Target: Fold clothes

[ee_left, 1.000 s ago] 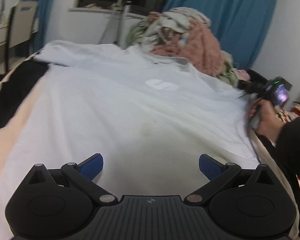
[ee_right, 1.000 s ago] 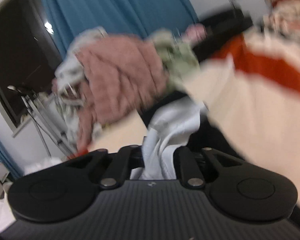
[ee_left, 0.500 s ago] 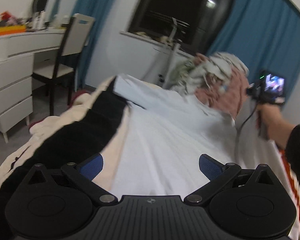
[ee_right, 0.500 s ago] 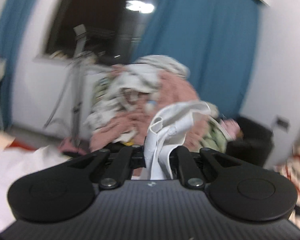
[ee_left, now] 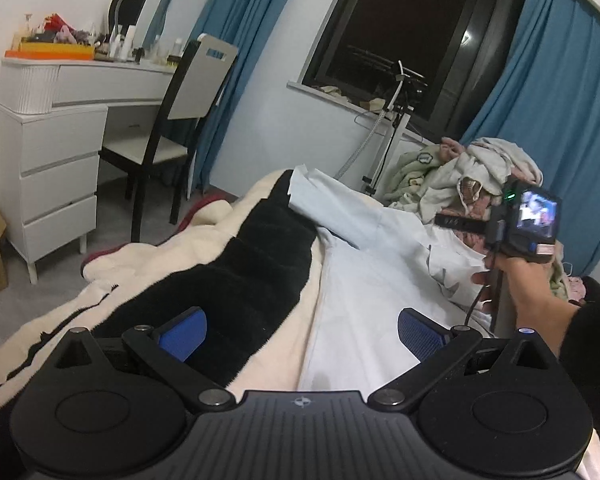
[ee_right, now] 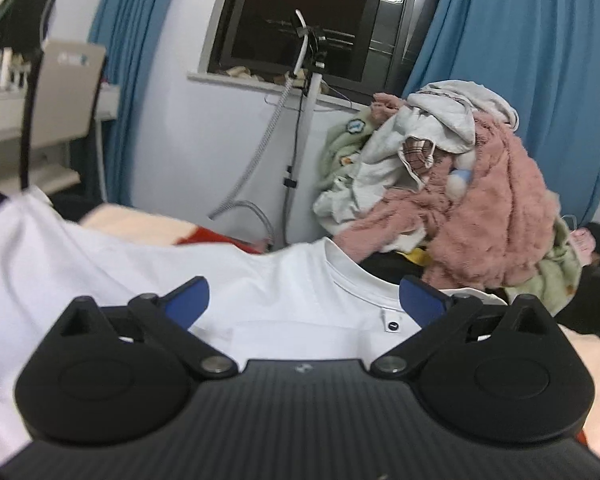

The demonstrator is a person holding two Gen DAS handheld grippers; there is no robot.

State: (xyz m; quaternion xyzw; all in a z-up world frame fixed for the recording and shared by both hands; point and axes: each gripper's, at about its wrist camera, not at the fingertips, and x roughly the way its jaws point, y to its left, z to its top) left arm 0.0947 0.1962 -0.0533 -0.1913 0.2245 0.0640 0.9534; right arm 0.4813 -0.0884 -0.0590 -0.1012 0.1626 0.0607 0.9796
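A white T-shirt (ee_left: 364, 280) lies spread on the bed, one sleeve reaching toward the far left corner. My left gripper (ee_left: 300, 336) hovers open above the shirt's left edge and the black-and-cream blanket (ee_left: 236, 280), with nothing between its blue pads. In the right wrist view the same T-shirt (ee_right: 260, 280) shows its collar and neck label just ahead. My right gripper (ee_right: 304, 300) is open over the collar area and holds nothing. The left wrist view also shows the right gripper's handle (ee_left: 532, 220) in a person's hand above the shirt's right side.
A heap of unfolded clothes (ee_right: 460, 184), pink and pale, is piled at the bed's far end by the blue curtains. A garment steamer stand (ee_right: 304, 92) rises by the window. A white dresser (ee_left: 48, 160) and a chair (ee_left: 180, 120) stand left of the bed.
My right gripper was shut on a bunch of white shirt fabric and has let it go; it now stands open over the collar. The left gripper swung left and stayed open.
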